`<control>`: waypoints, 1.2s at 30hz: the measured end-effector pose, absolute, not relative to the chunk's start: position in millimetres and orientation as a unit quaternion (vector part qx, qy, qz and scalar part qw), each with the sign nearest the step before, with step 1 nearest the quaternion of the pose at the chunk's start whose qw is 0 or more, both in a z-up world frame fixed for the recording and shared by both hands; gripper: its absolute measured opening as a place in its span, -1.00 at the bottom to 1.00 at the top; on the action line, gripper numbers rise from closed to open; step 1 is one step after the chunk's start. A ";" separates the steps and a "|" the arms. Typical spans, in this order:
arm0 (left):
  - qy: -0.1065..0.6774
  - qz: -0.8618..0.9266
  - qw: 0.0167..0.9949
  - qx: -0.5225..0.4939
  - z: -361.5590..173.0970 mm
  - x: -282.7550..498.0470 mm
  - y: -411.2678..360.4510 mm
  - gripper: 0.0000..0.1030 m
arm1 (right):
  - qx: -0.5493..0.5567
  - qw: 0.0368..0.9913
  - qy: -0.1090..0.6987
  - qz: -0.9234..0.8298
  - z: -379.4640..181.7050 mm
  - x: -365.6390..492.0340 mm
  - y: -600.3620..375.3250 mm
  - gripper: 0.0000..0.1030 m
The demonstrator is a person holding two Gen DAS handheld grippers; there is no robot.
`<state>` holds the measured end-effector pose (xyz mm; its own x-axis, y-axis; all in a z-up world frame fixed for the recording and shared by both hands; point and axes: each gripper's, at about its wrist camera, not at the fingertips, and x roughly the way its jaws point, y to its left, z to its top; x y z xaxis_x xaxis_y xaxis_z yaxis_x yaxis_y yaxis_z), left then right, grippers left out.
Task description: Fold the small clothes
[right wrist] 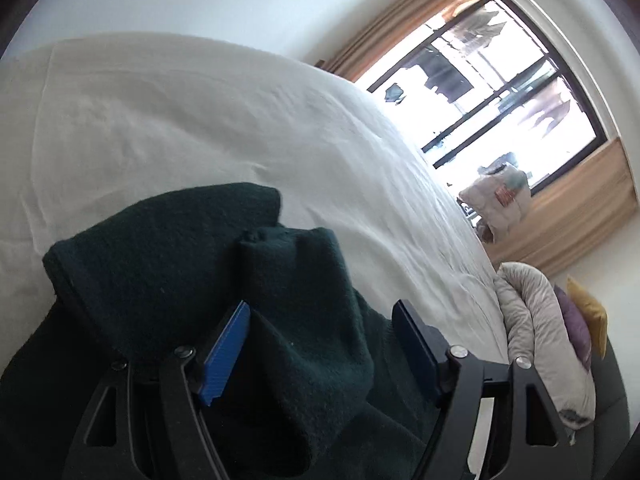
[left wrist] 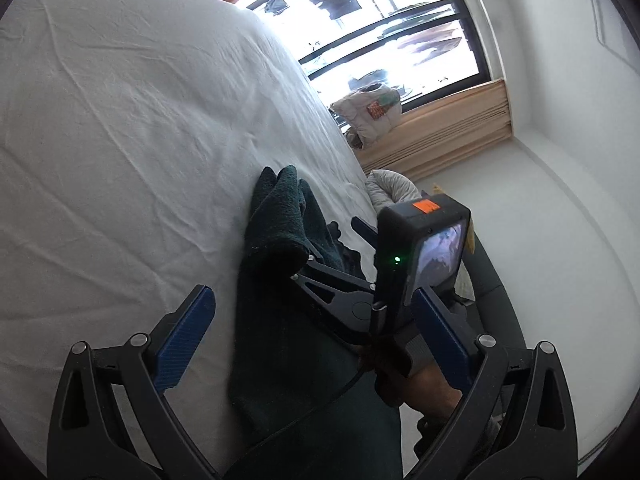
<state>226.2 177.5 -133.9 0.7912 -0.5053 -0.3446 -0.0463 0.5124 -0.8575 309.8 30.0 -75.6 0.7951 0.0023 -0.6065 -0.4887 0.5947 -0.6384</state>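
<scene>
A dark green fleece garment (left wrist: 280,280) lies bunched on the white bed sheet (left wrist: 120,140) near the bed's edge. My left gripper (left wrist: 312,320) is open, its blue pads (left wrist: 184,336) wide apart above the cloth, holding nothing. The right gripper (left wrist: 344,248) shows in the left wrist view, reaching into the cloth, with its phone-like unit (left wrist: 424,256) behind it. In the right wrist view the garment (right wrist: 200,280) fills the lower half, one fold raised between the fingers. My right gripper (right wrist: 320,336) is open, its pads (right wrist: 226,352) apart on either side of the cloth.
A bright window (left wrist: 392,28) with tan curtains (left wrist: 440,136) stands beyond the bed. A white bag (left wrist: 372,112) sits by the window. A rolled grey quilt (right wrist: 540,340) with purple and yellow cushions (right wrist: 588,316) lies beside the bed's edge.
</scene>
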 end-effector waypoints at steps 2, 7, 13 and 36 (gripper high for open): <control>0.289 -0.138 0.820 -0.474 -136.2 222.8 179.9 0.94 | -0.419 0.841 0.302 0.160 -77.9 310.2 35.3 0.21; 0.287 -0.139 0.821 -0.473 -144.4 217.5 179.3 0.94 | -0.390 0.852 0.320 0.141 -76.8 311.2 30.4 0.32; 0.291 -0.145 0.819 -0.473 -143.7 220.2 171.6 0.94 | -0.338 0.864 0.347 0.138 -77.1 331.6 25.0 -0.81; 0.309 -0.146 0.842 -0.418 -135.7 252.3 137.4 0.94 | 0.479 0.813 0.322 0.076 -113.5 281.6 -277.2 0.27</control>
<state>252.3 137.4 -135.7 0.7661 -0.5037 -0.3993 -0.0138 0.6081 -0.7937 281.6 -277.2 -113.5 0.7818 0.4309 -0.4506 0.1847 0.5303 0.8275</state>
